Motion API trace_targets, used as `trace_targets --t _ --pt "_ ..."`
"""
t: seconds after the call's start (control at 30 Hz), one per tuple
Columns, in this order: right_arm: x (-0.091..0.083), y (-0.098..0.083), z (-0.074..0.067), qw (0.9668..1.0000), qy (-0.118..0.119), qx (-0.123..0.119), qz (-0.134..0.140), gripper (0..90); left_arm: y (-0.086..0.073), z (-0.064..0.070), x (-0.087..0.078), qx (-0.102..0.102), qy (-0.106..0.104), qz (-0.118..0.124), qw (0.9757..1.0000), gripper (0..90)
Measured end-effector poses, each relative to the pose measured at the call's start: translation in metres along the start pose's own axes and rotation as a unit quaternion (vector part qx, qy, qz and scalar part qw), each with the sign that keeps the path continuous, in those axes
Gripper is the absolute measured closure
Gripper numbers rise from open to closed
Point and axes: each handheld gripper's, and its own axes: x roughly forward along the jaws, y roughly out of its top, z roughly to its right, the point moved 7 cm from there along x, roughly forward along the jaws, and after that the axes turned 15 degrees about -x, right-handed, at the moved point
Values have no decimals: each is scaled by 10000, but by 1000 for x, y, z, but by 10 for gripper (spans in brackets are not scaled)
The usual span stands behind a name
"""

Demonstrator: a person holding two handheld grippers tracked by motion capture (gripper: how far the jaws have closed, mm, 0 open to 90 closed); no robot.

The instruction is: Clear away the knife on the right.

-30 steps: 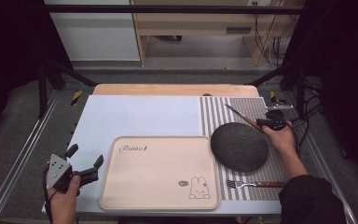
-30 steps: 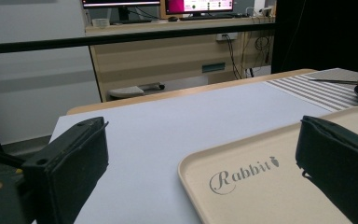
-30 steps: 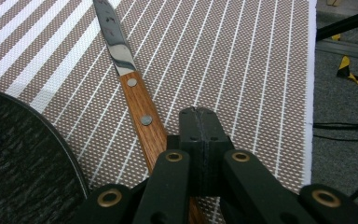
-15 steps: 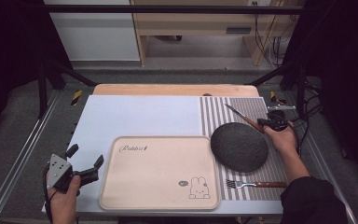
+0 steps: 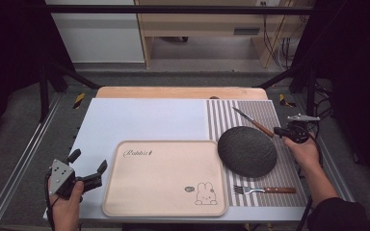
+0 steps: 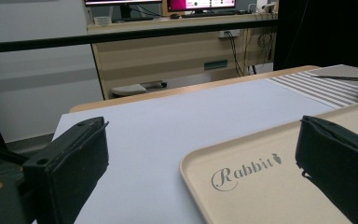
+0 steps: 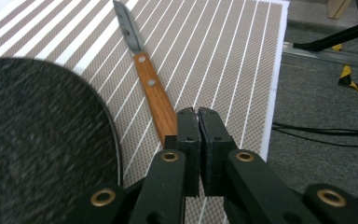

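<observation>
High view: the right tongs (image 5: 280, 131) sit at about three o'clock on the counter (image 5: 144, 118), over the striped placemat (image 5: 265, 113), just beside the wooden handle end of the knife (image 5: 252, 121). The knife lies slanted on the placemat, blade toward eleven o'clock, just past the rim of the dark round plate (image 5: 247, 151), at its one o'clock. Right gripper view shows the right tongs (image 7: 198, 112) clenched, pads pressed together with nothing between them, their tips just beside the end of the knife (image 7: 150, 84) handle; whether they touch it I cannot tell. The plate (image 7: 37, 135) fills the nine o'clock side of that view, its edge near the handle.

At seven o'clock on the counter the left tongs (image 5: 87, 167) are released, jaws spread wide and holding nothing, just off the near left corner of the beige tray (image 5: 164, 177). Left gripper view shows the tray (image 6: 242, 172) with its "Rabbit" lettering lying between the spread pads. A fork (image 5: 264, 190) with a wooden handle lies on the placemat at five o'clock, below the plate and beside the tray's right edge.
</observation>
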Motion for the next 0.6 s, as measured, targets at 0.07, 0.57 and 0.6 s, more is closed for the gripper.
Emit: trace_targets --t 0.07,0.57,0.6 --pt "-2 -2 -2 10000 57 -56 -16 845 0 0 0 2 10 1 10000 22" --pt "6 -7 -5 9992 294 -210 -169 580 0 -1 0 -9 34 -5 10000 22" --pt "6 -7 -5 9991 296 -252 -169 582 0 -1 0 -9 33 -7 10000 22"
